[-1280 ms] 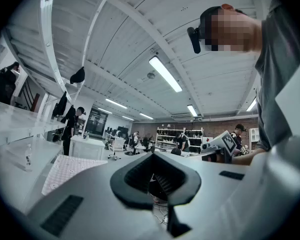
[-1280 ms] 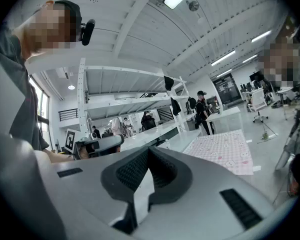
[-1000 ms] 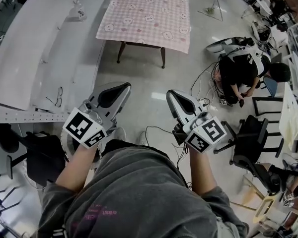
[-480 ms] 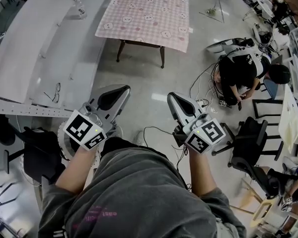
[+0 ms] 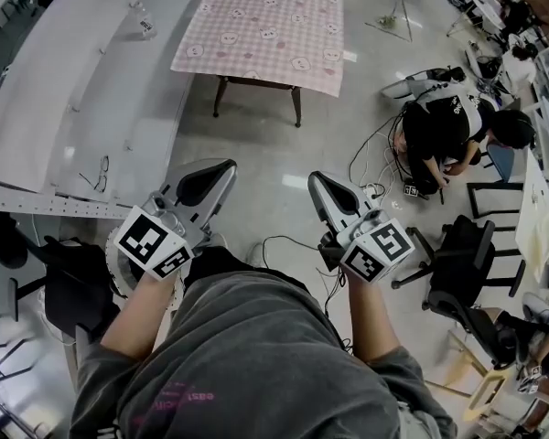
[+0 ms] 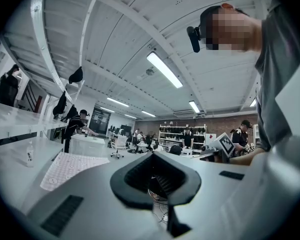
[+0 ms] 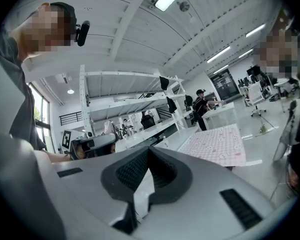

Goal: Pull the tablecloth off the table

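Big open workshop, glossy grey floor [image 5: 256,149] below me, white beams and a strip light [image 6: 164,73] overhead. A long white worktop [image 5: 64,99] runs down my left side, with a small bottle [image 5: 146,27] standing on it.

Straight ahead is the small worktop on dark legs [image 5: 218,94]. The tablecloth [image 5: 261,26] is on it: pink check with little round motifs, spread flat across the whole top, its near edge hanging over the front. Nothing is touching it.

My left claw [image 5: 218,170] is out in front of my grey shirt [image 5: 247,355], pointing toward that cloth and well apart from it. In the left gripper view the jaws meet at the tips with nothing between them, and the cloth sits low and off to the left.

My right claw [image 5: 320,183] is level with the left one, a gap of floor between the two. In the right gripper view its jaws are together too, holding nothing, with the pink cloth off to the right.

Over on my right a person in black [image 5: 444,131] crouches on the floor beside loose cables [image 5: 375,167]. A black chair [image 5: 453,254] stands nearer me.
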### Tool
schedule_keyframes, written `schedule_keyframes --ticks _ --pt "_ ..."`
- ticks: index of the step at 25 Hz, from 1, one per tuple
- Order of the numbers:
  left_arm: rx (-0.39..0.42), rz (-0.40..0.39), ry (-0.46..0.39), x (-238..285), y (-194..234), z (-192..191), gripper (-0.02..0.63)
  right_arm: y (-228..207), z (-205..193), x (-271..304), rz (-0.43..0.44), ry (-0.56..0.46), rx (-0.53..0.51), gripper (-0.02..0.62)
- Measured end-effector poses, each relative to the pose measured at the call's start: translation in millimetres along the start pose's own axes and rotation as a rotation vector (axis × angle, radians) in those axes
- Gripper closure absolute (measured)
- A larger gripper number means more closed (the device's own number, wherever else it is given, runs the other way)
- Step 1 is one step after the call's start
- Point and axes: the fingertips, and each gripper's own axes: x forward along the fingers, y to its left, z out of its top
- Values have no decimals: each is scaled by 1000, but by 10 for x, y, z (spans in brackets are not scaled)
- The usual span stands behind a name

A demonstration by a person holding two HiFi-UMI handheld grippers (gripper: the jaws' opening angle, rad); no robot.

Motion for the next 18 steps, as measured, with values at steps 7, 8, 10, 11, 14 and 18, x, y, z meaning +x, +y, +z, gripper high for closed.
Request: schedule_keyframes --ticks 7,8,10,11,14,18 --pt "-3 2 -2 87 55 -29 606 -121 37 0 -9 -6 -4 592" --pt "-6 4 -5 95 81 -35 606 -139 35 13 -11 -4 -4 592" --pt "-14 10 -10 115 140 -53 606 -180 24 47 -14 1 -3 592" --pt "-17 12 -12 126 177 -64 606 -203 15 71 -16 4 -2 592" --pt "-24 14 -16 174 320 -81 606 -275 10 183 -20 14 -3 592" --pt "-28 10 -20 278 534 -81 606 -399 50 370 -30 15 -3 592"
